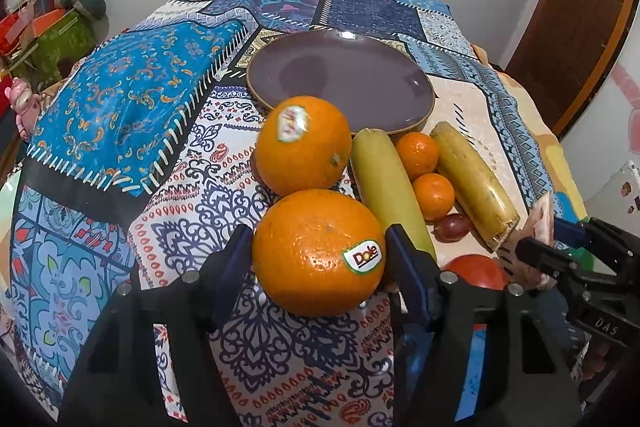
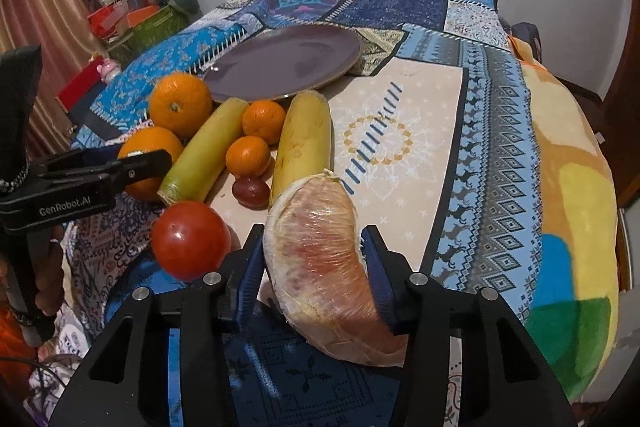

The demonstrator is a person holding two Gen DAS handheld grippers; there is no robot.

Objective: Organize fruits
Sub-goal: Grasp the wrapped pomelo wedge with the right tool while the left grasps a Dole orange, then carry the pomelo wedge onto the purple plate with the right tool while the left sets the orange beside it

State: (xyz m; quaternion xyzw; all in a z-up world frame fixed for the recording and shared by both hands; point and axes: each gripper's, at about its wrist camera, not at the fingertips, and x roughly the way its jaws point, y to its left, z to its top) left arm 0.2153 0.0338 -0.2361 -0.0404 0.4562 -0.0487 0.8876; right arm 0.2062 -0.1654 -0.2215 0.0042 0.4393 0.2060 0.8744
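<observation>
Left wrist view: the left gripper angles down over the patterned tablecloth, its blue pads closed against both flanks of a large orange with a Dole sticker; a second stickered orange lies just beyond at 12 o'clock, touching it. Only this view shows both stickers. Right wrist view: the right gripper, likewise pitched downward, clamps a plastic-wrapped pomelo wedge between its pads; only here is the wedge seen whole, with a red tomato at its 9 o'clock. Beyond, two bananas, two mandarins and a dark red grape cluster near the empty purple plate at 12 o'clock. A hand grips the left gripper's handle at far left.
</observation>
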